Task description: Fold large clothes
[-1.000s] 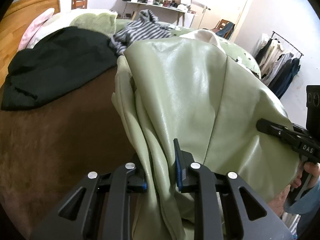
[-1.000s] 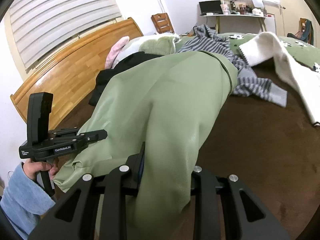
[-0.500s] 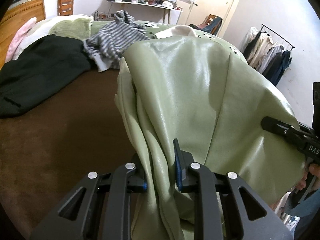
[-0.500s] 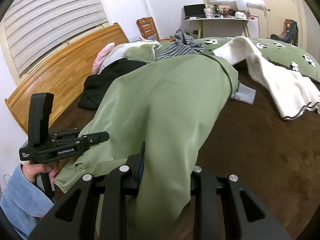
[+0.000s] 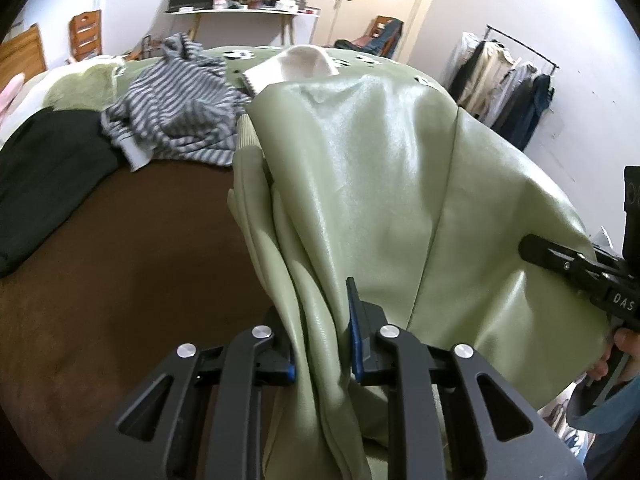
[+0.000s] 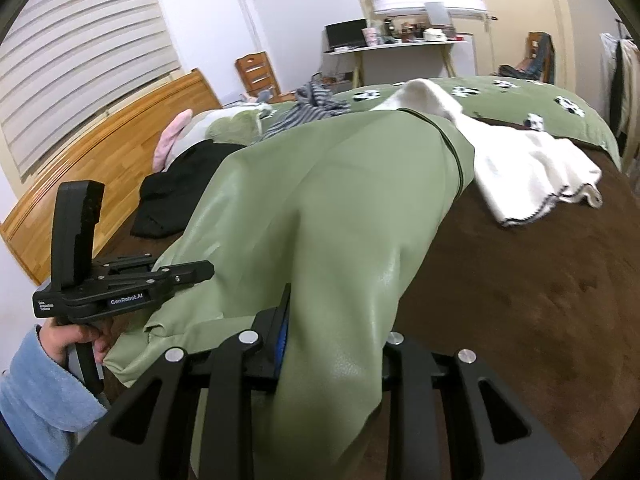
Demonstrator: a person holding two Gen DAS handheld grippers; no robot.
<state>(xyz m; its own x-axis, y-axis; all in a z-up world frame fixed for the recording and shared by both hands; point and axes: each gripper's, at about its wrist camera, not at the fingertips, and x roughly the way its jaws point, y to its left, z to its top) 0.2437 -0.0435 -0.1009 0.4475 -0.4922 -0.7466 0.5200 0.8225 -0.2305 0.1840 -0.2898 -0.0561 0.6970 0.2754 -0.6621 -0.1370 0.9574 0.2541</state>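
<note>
A large pale green leather-look jacket [image 5: 380, 184] hangs stretched between both grippers above a brown bedspread [image 5: 132, 248]. My left gripper [image 5: 320, 340] is shut on one bunched edge of the jacket. My right gripper [image 6: 332, 340] is shut on the opposite edge of the jacket [image 6: 320, 208]. The right gripper also shows at the right of the left wrist view [image 5: 532, 250], and the left gripper at the left of the right wrist view [image 6: 200, 270]. The jacket's far end rests on the bed.
On the bed lie a black garment [image 5: 44, 184], a grey striped sweater [image 5: 180, 116], a cream cardigan [image 6: 516, 164] and a green patterned quilt [image 6: 516, 104]. A wooden headboard [image 6: 100, 152] stands at the left. A clothes rack [image 5: 512, 84] and desk [image 5: 240, 20] stand by the walls.
Both grippers have swung with the jacket toward the right side of the bed. The black garment has slid left in the left wrist view and the cream cardigan has come into fuller sight.
</note>
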